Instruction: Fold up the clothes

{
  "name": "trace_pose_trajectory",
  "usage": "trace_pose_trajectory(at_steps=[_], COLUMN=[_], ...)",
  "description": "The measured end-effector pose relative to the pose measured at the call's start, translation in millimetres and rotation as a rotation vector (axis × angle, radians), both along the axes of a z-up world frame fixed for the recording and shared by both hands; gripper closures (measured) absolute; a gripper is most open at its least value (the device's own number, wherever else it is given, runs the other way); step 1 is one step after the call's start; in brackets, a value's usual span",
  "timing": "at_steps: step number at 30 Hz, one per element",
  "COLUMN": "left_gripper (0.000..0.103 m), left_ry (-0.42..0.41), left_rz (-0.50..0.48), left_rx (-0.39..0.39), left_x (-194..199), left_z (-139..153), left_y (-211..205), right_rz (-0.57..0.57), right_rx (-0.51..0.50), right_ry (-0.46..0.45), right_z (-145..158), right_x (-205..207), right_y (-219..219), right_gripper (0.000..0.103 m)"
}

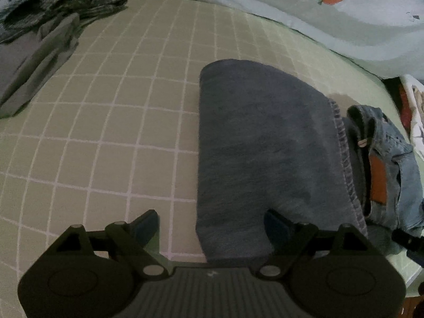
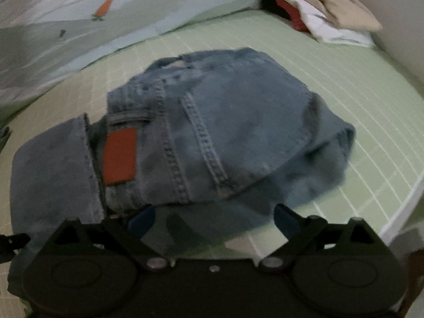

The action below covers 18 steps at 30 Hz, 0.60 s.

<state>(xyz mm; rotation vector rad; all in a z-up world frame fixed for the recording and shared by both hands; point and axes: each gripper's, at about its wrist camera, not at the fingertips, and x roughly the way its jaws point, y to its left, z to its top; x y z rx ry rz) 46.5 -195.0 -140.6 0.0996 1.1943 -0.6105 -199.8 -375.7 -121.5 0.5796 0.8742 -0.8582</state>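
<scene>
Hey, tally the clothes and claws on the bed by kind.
Folded jeans: 1
Heap of unfolded dark and grey clothes: 1
Stack of folded clothes in the far corner: 1
Claws, left claw and right claw: 2
Total: 5

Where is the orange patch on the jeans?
In the right wrist view, the orange patch sits on the left part of the folded jeans, beside the turned-over leg hem.
</scene>
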Motion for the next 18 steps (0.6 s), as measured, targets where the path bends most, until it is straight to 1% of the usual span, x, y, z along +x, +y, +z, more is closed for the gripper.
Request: trace_pose_trajectory(at_steps=[3, 5, 7, 8, 10, 11, 14, 17, 18], left_gripper=[0.017, 0.030, 0.038, 0.046, 0.058, 0.065, 0.083, 0.091, 0.091], left_ry=[0.015, 0.030, 0.034, 0.036, 0.046, 0.056, 0.069, 0.047, 0.040], left_rz=[-0.013, -0.015, -0.003, 0.008, 0.041, 0.063, 0.117, 0.148, 0.158], left_rx=[-0.037, -0.074, -0.082, -0.081, -0.080, -0.084, -0.105, -0.113, -0.116], left_x=[-1.5, -3.1, -3.7, -3.5, -2.1, -0.9, -0.8, -5.7, -7.4], left_z=[-0.2, 0.4, 1.2, 1.5, 2.1, 2.5, 8.0, 20.1, 24.2], left_y=[-1.9, -2.4, -4.4, -5.1, -4.9, -3.7, -2.0, -6.0, -7.4], right_rz=[-0.025, -0.030, -0.034, -0.038, -0.049, -0.056, -0.082, -0.122, -0.136], right_rx=[0.005, 0.000, -0.008, -0.012, -0.019, -0.020, -0.023, -0.015, -0.010], right_ry=[0.013, 0.018, 0.024, 0.029, 0.041, 0.042, 0.044, 0.033, 0.026], right_z=[-1.6, -1.3, -1.0, -1.0, -1.3, -1.1, -0.7, 0.2, 0.1], right_x=[-6.9, -9.9, -12.6, -14.0, -16.8, -19.9, -29.5, -42.4, -47.1], right_y=[-3.3, -5.5, -8.7, -10.9, -16.5, -20.6, -33.9, -52.0, -58.4], right_gripper=[0.006, 0.006, 0.006, 0.006, 0.006, 0.006, 0.006, 0.006, 0.006])
